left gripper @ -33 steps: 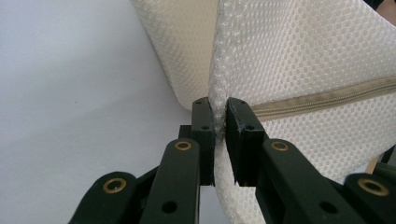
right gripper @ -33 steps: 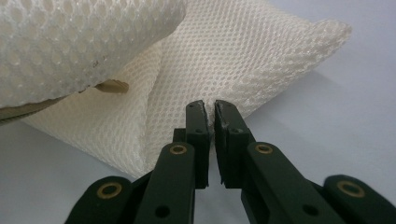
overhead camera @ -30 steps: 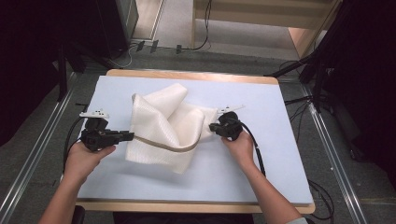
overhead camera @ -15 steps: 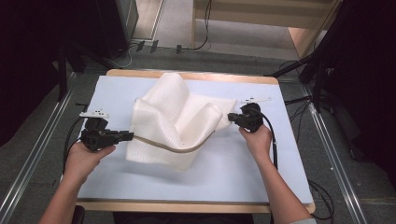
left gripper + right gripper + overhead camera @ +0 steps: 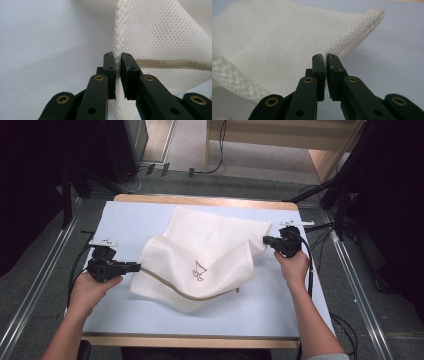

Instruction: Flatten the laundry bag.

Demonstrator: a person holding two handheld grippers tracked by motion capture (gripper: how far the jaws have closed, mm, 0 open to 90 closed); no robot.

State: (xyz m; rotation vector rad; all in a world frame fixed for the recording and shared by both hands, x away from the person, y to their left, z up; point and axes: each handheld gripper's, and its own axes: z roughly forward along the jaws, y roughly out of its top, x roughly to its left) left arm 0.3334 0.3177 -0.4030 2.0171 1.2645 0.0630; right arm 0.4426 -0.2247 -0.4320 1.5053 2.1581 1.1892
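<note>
So the white mesh bag [image 5: 200,257] was lying across the middle of the table [image 5: 280,320] w/ its pale blue top; it wasn't flat tho, the middle was humped up and rumpled betw the two grippers. Left gripper [image 5: 136,267] was at the bag's left edge, roughly level w/ the table; in the left gripper view its jaws were clamped on the seam of the mesh bag [image 5: 160,32], fabric pinched right betw the pads, approx no gap besides the cloth. You could see the beige zip band [image 5: 175,64] running off to the right from just beside the jaws in that view; in the high view the same band [image 5: 170,287] curved along the bag's near edge. Right gripper [image 5: 266,240] was over at the bag's right corner, toward the far right side of the table; in the right gripper view its jaws were squeezed onto the edge of the mesh bag [image 5: 287,45], a thin bit of weave caught betw them, w/ the corner of the bag sticking up and off to the right past the tips. There was a small dark logo [image 5: 198,270] printed on the top face, near the middle; too small to read tbh. Both hands came in from the bottom; left hand [image 5: 92,287] and right hand [image 5: 292,267] each wrapped round a gripper body.
</note>
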